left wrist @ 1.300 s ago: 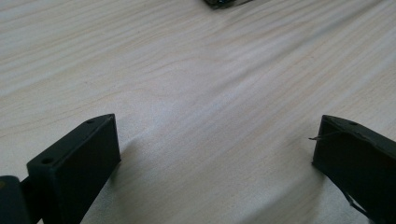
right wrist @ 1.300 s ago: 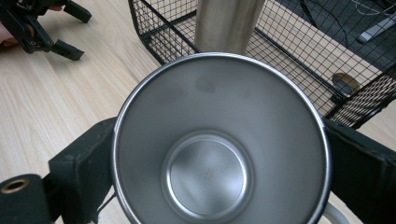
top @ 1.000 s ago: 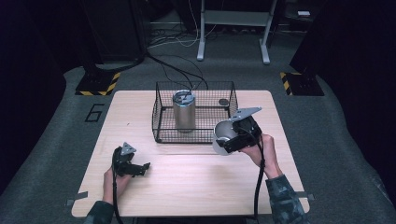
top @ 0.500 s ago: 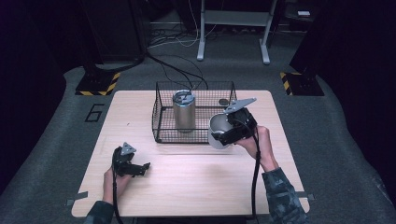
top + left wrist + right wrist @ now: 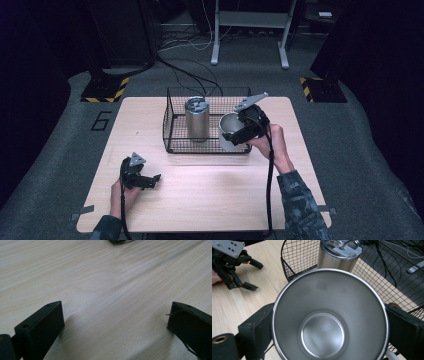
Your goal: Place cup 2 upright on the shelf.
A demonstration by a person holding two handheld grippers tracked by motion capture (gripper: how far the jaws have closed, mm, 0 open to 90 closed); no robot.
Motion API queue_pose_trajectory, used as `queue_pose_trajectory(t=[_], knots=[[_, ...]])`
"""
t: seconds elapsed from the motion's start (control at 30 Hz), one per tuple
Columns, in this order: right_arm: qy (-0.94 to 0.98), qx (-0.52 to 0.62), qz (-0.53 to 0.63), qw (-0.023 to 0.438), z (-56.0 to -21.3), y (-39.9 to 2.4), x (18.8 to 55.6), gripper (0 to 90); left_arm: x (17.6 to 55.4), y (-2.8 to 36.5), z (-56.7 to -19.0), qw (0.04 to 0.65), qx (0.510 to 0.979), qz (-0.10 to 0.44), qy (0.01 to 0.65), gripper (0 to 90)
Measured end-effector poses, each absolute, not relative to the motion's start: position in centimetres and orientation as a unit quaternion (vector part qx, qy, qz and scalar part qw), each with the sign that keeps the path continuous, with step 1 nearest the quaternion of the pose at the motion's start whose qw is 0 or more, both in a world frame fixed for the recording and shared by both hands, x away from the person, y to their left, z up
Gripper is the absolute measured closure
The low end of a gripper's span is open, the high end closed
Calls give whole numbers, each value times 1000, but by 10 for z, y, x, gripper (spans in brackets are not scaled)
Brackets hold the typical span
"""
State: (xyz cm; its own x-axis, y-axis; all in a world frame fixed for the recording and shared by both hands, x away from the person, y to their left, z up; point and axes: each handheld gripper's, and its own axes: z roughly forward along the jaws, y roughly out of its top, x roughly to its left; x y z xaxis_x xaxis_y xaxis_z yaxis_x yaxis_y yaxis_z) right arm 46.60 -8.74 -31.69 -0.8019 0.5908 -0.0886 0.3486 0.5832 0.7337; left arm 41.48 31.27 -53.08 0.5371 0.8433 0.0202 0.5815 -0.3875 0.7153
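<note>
My right gripper (image 5: 239, 135) is shut on an open steel cup (image 5: 230, 131), holding it above the front right corner of the black wire basket (image 5: 176, 145). In the right gripper view the cup (image 5: 329, 320) faces me mouth-up and empty, with a jaw on each side of it. Inside the basket stands a lidded steel tumbler (image 5: 197, 119), seen again (image 5: 339, 257) just beyond the cup. My left gripper (image 5: 150, 181) rests open on the wooden table (image 5: 210, 195) at the front left, with bare wood between its jaws (image 5: 115, 315).
The basket's wire walls (image 5: 294, 257) stand close ahead of the cup. The left gripper (image 5: 234, 267) lies far off on the table. Cables (image 5: 190, 75) and a metal stand (image 5: 250, 30) are on the floor behind the table.
My right gripper has carried the cup up and to the left, from beside the basket's right wall to above its front right corner. The left gripper has stayed put.
</note>
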Motion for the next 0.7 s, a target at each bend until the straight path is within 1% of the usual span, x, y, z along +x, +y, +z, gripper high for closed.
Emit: queue_pose_trajectory(t=[0.03, 0.23, 0.27, 0.37, 0.4, 0.63, 0.7], knots=[[876, 274, 364, 159, -316, -87, 467, 58, 415, 313, -531, 336, 809, 195, 440, 2], [876, 269, 366, 163, -316, -84, 478, 58, 415, 313, -531, 336, 809, 195, 440, 2], [877, 274, 363, 157, -316, -83, 479, 58, 415, 313, -531, 336, 809, 195, 440, 2], [877, 270, 364, 161, -317, -80, 485, 58, 415, 313, -531, 336, 809, 195, 440, 2], [879, 274, 357, 156, -317, -79, 485, 58, 415, 313, -531, 336, 810, 195, 440, 2], [880, 274, 356, 155, -316, -75, 492, 58, 415, 313, -531, 336, 809, 195, 440, 2], [880, 268, 358, 162, -316, -74, 496, 58, 415, 313, -531, 336, 809, 195, 441, 2]])
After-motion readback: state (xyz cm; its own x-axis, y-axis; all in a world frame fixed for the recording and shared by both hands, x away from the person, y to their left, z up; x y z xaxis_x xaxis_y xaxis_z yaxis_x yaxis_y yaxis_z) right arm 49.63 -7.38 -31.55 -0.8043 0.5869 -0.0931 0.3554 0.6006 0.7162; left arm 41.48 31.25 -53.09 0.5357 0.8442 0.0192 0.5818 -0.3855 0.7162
